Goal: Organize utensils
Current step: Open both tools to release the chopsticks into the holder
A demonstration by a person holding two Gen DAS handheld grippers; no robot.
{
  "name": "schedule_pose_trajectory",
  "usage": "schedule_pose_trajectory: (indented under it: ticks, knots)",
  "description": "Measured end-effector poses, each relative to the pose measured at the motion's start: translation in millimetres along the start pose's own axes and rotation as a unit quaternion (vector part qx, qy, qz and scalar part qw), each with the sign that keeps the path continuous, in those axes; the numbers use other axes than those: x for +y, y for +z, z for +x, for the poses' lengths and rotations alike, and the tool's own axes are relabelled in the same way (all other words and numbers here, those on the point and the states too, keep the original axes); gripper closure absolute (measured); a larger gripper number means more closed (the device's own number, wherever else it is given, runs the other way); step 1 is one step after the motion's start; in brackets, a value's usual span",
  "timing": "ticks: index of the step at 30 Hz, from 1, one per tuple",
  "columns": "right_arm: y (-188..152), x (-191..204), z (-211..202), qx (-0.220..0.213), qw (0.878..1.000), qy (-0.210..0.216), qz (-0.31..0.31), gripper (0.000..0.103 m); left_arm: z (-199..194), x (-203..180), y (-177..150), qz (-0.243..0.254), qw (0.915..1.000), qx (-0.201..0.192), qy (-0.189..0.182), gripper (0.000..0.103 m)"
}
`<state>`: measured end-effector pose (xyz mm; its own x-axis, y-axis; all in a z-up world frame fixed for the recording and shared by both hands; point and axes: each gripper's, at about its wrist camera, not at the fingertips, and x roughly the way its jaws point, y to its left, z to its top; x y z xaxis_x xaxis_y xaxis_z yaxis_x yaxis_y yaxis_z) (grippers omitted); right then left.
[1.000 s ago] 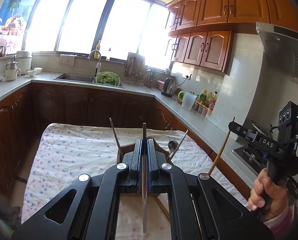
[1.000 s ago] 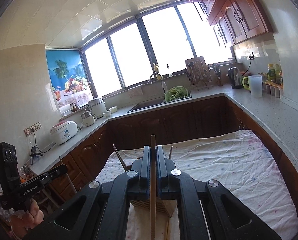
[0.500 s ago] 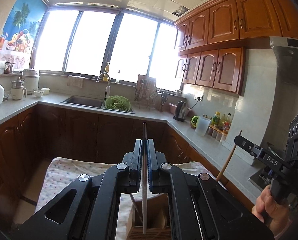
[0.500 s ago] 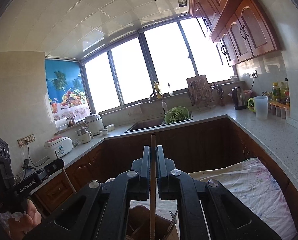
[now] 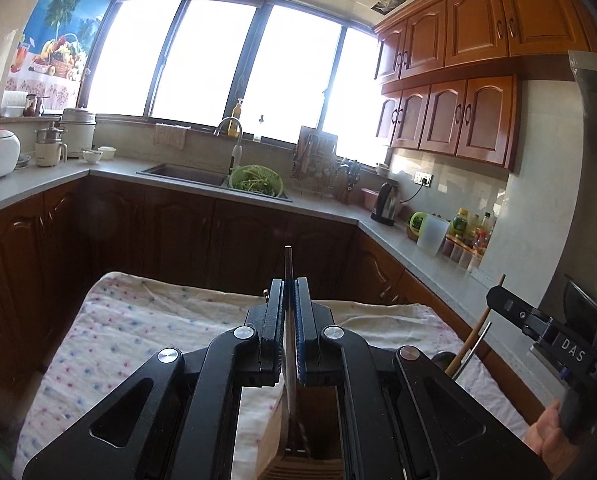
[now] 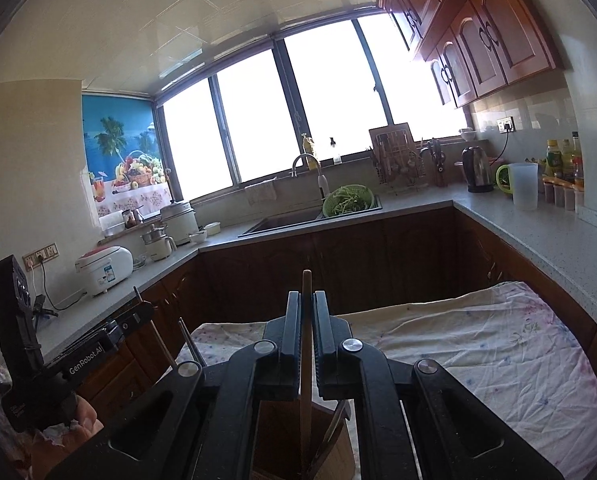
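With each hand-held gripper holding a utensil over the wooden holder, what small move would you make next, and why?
Probably lower the left hand-held gripper a little, then open it. It is shut on a metal utensil hanging upright, its lower end already inside the wooden holder; releasing lower should limit bounce.

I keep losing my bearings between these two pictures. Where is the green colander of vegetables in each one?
Left wrist view: the green colander sits at the sink's right end, just left of centre, under the windows.
Right wrist view: the green colander is right of centre, again at the sink's right end.
Shared landmark: the curved tap right behind it.
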<state>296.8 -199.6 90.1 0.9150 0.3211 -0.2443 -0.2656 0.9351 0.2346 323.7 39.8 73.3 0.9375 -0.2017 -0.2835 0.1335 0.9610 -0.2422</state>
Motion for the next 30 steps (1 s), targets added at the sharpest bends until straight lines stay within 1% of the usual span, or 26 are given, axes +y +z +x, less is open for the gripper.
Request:
schedule_pose_trajectory:
  ticks: [4,6,16,18,19,20,21,22,23,24,25,26,27,28,29,30]
  knots:
    - [-13,-8,6,0.021,1.000,-0.005,0.008,0.098,8,2,-15,-0.004,0.9997,0.025,-0.002,0.099]
    - [-14,-10,3,0.016,1.000,-0.008,0.010,0.098,9,1,-19,0.000,0.9996,0.030,-0.002,0.098]
    - [-8,-14,7,0.032,0.999,-0.010,0.019,0.097,9,-2,-14,0.006,0.9990,0.045,-0.002,0.098]
    - [-8,-15,7,0.035,0.999,-0.011,0.022,0.093,8,-4,-13,0.008,0.9988,0.049,-0.001,0.096]
    - [-8,-15,6,0.034,0.999,-0.011,0.022,0.093,7,-4,-13,0.009,0.9987,0.051,-0.003,0.095]
    - [-7,-15,4,0.031,0.999,-0.007,0.024,0.092,6,-5,-12,0.009,0.9986,0.052,-0.002,0.089]
    - [-6,-15,2,0.029,0.999,-0.003,0.025,0.088,4,-5,-12,0.009,0.9986,0.051,-0.001,0.076]
    - [-4,-15,-1,0.025,0.999,0.000,0.028,0.084,1,-4,-12,0.008,0.9989,0.047,0.000,0.069]
    - [-4,-15,-5,0.020,0.999,0.004,0.031,0.071,-3,-3,-12,0.005,0.9991,0.042,0.000,0.058]
    - [-2,-16,-9,0.014,0.999,0.007,0.033,0.056,-7,-2,-12,0.003,0.9993,0.038,0.001,0.055]
    - [0,-16,-13,0.008,0.999,0.011,0.036,0.052,-10,-1,-12,0.002,0.9993,0.037,0.002,0.054]
    - [1,-16,-19,0.002,0.999,0.011,0.038,0.049,-13,-1,-11,0.000,0.9992,0.039,0.003,0.049]
    - [3,-17,-24,-0.003,0.999,0.010,0.040,0.049,-17,0,-12,-0.003,0.9993,0.038,0.003,0.042]
    - [5,-18,-29,-0.007,0.999,0.010,0.043,0.048,-21,1,-13,-0.006,0.9993,0.036,0.003,0.039]
    - [6,-19,-34,-0.010,0.999,0.011,0.047,0.044,-25,3,-14,-0.009,0.9993,0.037,0.007,0.032]
    - [7,-21,-38,-0.012,0.999,0.011,0.050,0.035,-30,4,-15,-0.013,0.9991,0.038,0.011,0.026]
